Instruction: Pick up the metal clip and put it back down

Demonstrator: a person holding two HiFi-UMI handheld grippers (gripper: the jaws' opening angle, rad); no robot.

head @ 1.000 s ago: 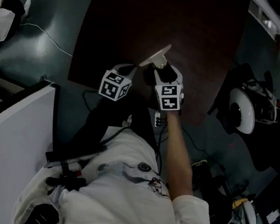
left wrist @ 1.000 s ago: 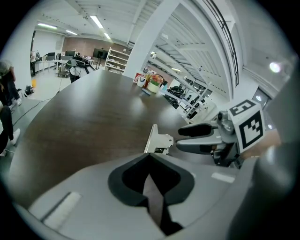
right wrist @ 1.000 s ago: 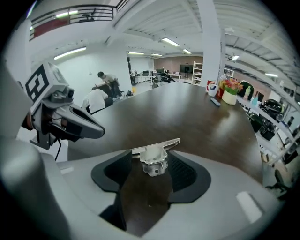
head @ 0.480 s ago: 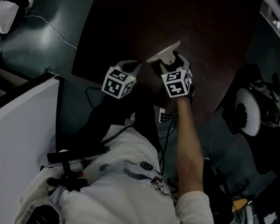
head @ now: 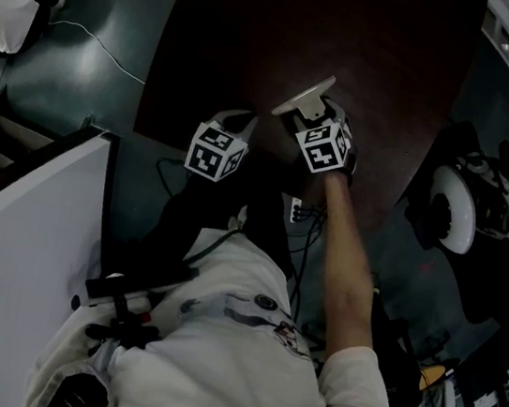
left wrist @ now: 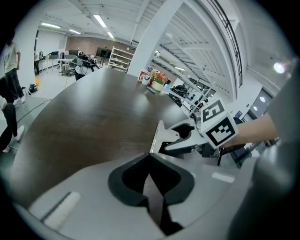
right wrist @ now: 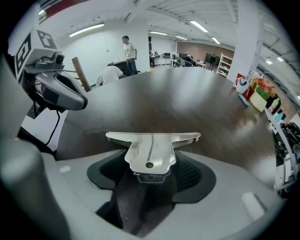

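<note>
Straddling the metal clip (right wrist: 152,146), jaws of the right gripper (right wrist: 152,174) have just been opening.

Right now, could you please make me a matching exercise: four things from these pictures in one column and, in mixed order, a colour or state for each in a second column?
Things:
1. metal clip
2. left claw
3. right claw
4. table

Colour or state:
A. dark brown
B. shut, nothing in it
C. shiny silver
D. open, with a thing standing between its jaws

Pairs: 1-C, 2-B, 3-D, 4-A.

Note: the right claw's jaws have just been opening, and the metal clip stands between them.
</note>
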